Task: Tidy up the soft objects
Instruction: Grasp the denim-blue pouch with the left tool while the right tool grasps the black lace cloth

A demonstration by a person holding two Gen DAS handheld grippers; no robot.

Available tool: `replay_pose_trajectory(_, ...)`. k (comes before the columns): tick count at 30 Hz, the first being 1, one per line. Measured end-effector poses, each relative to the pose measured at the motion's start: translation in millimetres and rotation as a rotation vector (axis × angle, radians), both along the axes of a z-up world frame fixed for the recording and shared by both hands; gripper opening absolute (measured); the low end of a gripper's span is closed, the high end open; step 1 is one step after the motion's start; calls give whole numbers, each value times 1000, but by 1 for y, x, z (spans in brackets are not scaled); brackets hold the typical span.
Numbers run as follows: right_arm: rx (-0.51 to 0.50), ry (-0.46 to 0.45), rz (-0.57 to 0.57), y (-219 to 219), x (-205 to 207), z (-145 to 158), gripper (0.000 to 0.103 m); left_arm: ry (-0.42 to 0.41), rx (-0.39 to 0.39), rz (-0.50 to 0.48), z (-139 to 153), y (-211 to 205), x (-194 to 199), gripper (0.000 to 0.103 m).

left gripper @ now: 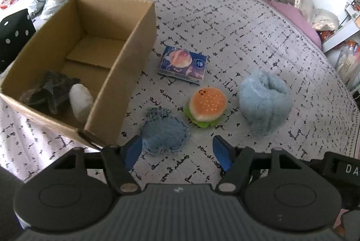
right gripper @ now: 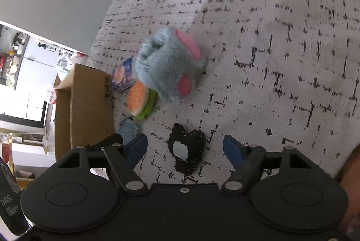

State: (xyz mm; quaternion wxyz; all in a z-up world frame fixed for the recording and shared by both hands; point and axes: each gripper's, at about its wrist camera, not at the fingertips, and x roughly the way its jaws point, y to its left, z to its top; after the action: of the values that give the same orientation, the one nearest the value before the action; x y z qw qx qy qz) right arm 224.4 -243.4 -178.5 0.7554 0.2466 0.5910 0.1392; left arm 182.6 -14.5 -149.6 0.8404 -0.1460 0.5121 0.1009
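The left gripper (left gripper: 177, 151) hung with its jaws spread and nothing between them, just above a blue knitted cloth (left gripper: 165, 133) on the patterned bedspread (left gripper: 236, 22). Beside the cloth lay a burger toy (left gripper: 207, 107), a fluffy blue plush (left gripper: 264, 101) and a tissue pack (left gripper: 183, 65). The cardboard box (left gripper: 126, 54) held a dark cloth (left gripper: 50, 92) and what looked like a white roll (left gripper: 80, 100). The right gripper (right gripper: 185, 147) was likewise spread and empty over a black scrap (right gripper: 187, 151).
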Motion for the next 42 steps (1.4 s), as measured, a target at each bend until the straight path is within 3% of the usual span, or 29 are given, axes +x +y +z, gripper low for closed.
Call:
replay_pose_trajectory(12, -39, 72, 30, 25, 10, -28, 68, 42, 41, -26, -35, -1, 15, 68)
replay_pose_trajectory(22, -100, 23, 95, 39, 17, -31, 68, 22, 41, 13, -55, 1, 17, 68)
replay_pose_trajectory(24, -122, 9, 104, 41, 16, -31, 61, 17, 26, 37, -56, 3, 18, 68)
replay_pose_trajectory(25, -137, 1, 107, 41, 16, -30, 57, 15, 19, 51, -56, 5, 18, 64)
replay_pose_trajectory(27, -159, -7, 103, 40, 15, -30, 38, 26, 26, 81, -55, 7, 19, 50)
replay_pose_trajectory(31, -160, -18, 105, 38, 15, -29, 26, 18, -3, 119, -51, 15, 15, 29)
replay_pose_trajectory(34, -157, -44, 111, 38, 11, -24, 18, 6, -29, 123, -47, 17, 8, 22)
replay_pose_trajectory(35, -155, -54, 107, 38, 11, -23, 11, -3, -35, 118, -44, 16, 4, 21)
replay_pose_trajectory(42, -136, -115, 46, 23, 9, -10, 11, -48, -48, 77, -28, 7, -11, 17)
